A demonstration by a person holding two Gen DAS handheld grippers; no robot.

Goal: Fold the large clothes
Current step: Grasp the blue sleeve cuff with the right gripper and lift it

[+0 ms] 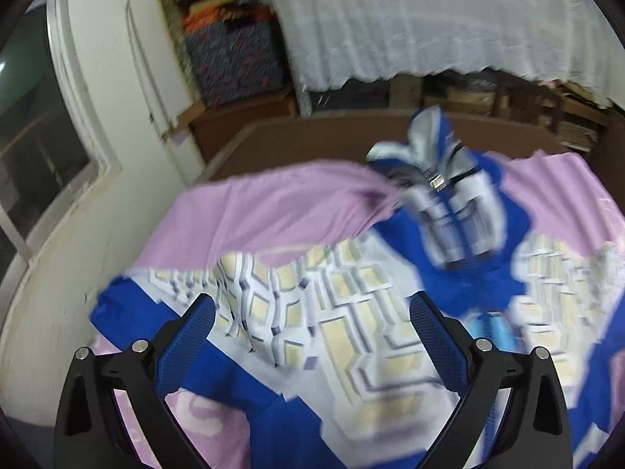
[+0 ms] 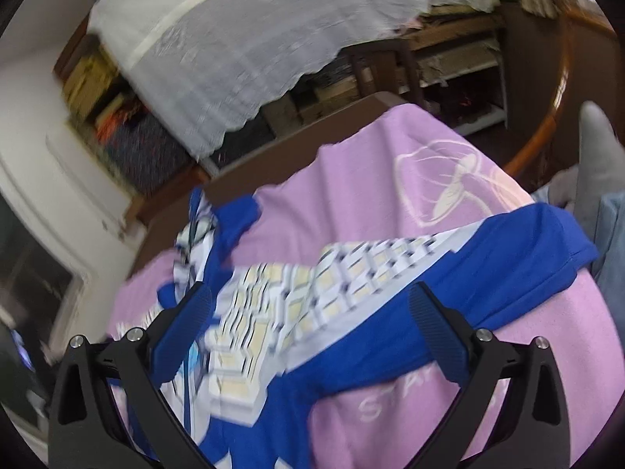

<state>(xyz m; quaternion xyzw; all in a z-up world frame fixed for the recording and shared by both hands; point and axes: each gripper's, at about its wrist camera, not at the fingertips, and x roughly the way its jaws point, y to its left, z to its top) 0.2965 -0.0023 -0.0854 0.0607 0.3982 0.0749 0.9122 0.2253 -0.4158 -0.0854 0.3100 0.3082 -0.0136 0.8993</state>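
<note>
- Left wrist view: left gripper (image 1: 312, 346) spread wide, nothing between the blue pads (image 1: 186, 346).
- Blue-and-white patterned garment (image 1: 343, 312) lies flat right under and ahead of the jaws, on a pink cloth (image 1: 273, 211) over a brown table (image 1: 320, 136).
- Garment's blue sleeve (image 1: 129, 308) runs out left of the left finger; more blue fabric passes under the right finger.
- Collar/zipper end (image 1: 449, 203) sits farther ahead and a bit right of centre, bunched up and blurred.
- A fold of the pink cloth rides up ahead-left, its tip touching the collar area.
- Right wrist view: right gripper (image 2: 310, 336) also released, fingers far apart, empty.
- Garment crosses diagonally below the jaws: white patterned panel between the fingers, blue sleeve (image 2: 508, 242) stretching ahead-right past the right finger.
- Collar end (image 2: 203, 226) is ahead-left, near the table edge.
- Pink cloth shows bare ahead and below right, with a pale print (image 2: 449, 183).
- Person's leg in light denim (image 2: 613, 242) at far right.
- Whether either gripper touches the fabric: cannot tell.
</note>
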